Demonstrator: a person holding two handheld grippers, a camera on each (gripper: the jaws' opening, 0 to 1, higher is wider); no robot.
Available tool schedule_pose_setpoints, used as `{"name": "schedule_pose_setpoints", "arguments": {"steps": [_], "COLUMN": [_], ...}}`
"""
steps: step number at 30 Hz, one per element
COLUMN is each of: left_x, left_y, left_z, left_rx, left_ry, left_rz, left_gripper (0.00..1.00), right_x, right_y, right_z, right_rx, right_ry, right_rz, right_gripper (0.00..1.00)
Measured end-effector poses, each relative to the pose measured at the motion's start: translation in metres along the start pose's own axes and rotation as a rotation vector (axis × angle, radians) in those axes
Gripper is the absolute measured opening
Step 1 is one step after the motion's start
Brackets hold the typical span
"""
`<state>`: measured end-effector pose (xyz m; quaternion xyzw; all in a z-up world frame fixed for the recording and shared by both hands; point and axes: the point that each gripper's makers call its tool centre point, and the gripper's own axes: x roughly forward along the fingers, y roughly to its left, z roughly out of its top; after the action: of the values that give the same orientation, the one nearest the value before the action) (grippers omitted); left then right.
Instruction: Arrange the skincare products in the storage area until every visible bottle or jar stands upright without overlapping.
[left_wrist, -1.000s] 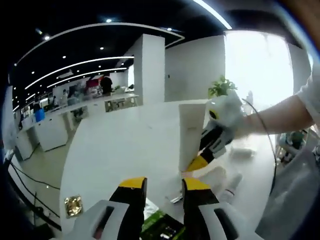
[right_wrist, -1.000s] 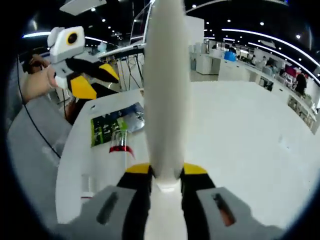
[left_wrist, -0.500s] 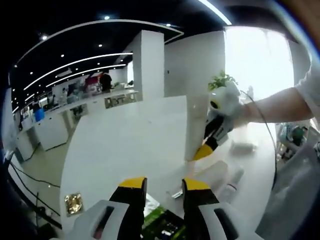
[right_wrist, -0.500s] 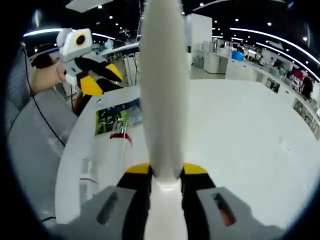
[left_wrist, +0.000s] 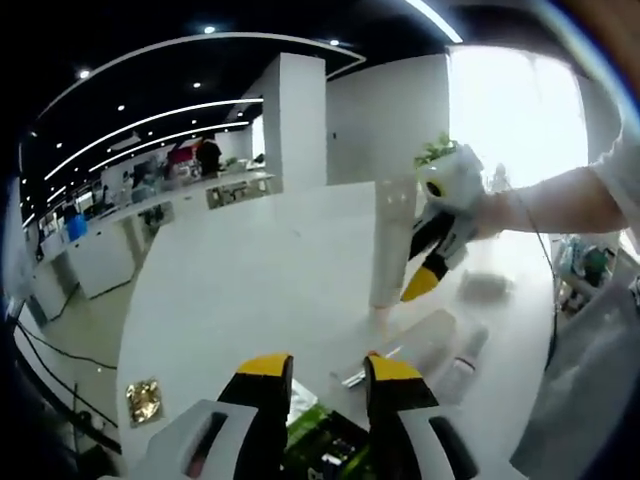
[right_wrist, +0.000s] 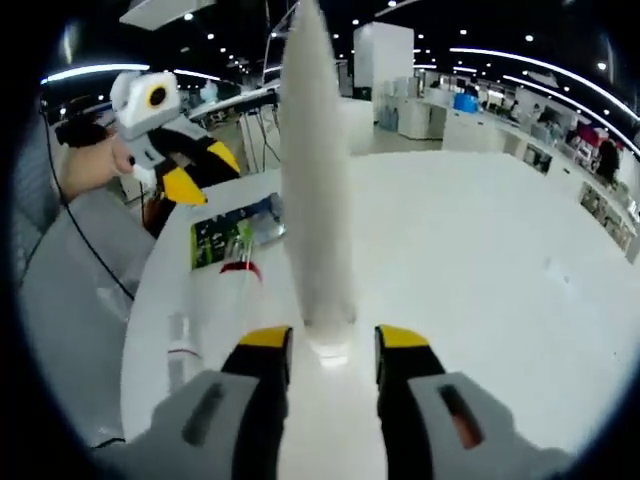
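Observation:
A tall white tube (right_wrist: 315, 180) stands cap-down on the white table (right_wrist: 480, 260). My right gripper (right_wrist: 332, 340) is open, with a jaw on either side of the tube's cap and a small gap to each. In the left gripper view the same tube (left_wrist: 390, 245) stands upright with the right gripper (left_wrist: 415, 285) beside it, held by a gloved hand. My left gripper (left_wrist: 327, 366) hovers open and empty above a green packet (left_wrist: 335, 450). It also appears at the upper left as the left gripper (right_wrist: 203, 170).
A white tube (left_wrist: 435, 345) and a small bottle (left_wrist: 462, 372) lie near the table edge. A gold sachet (left_wrist: 143, 400) lies at the left. A red-banded small bottle (right_wrist: 240, 275), a pale bottle (right_wrist: 180, 350) and the green packet (right_wrist: 235, 240) lie flat.
My right gripper's jaws have parted and let go of the white tube, which now stands by itself. The left gripper stays open above the green packet.

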<state>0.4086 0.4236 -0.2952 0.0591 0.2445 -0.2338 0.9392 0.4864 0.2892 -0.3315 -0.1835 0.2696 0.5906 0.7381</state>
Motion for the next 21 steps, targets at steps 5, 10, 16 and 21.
{"name": "schedule_pose_setpoints", "arguments": {"steps": [5,10,16,21], "left_x": [0.003,0.006,0.012,0.012], "left_y": [-0.007,-0.012,-0.02,-0.027], "left_z": [-0.003,-0.009,-0.02,-0.024], "left_rx": [0.026,0.02,0.039,0.06], "left_ry": [0.017,0.037,0.084,0.098], "left_rz": [-0.024,-0.049,-0.08,-0.096], "left_gripper": [0.32,0.33,0.34,0.35], "right_x": [-0.034,-0.049,-0.019,0.008], "right_y": [0.013,0.042,0.069,0.074], "right_z": [-0.008,-0.016,-0.003,-0.003], "right_rx": [0.167,0.226,-0.009,-0.091], "right_ry": [-0.084,-0.144,0.023,0.121], "right_rz": [-0.05,-0.074,-0.047,-0.029], "right_gripper": [0.33,0.33,0.34,0.34]}}
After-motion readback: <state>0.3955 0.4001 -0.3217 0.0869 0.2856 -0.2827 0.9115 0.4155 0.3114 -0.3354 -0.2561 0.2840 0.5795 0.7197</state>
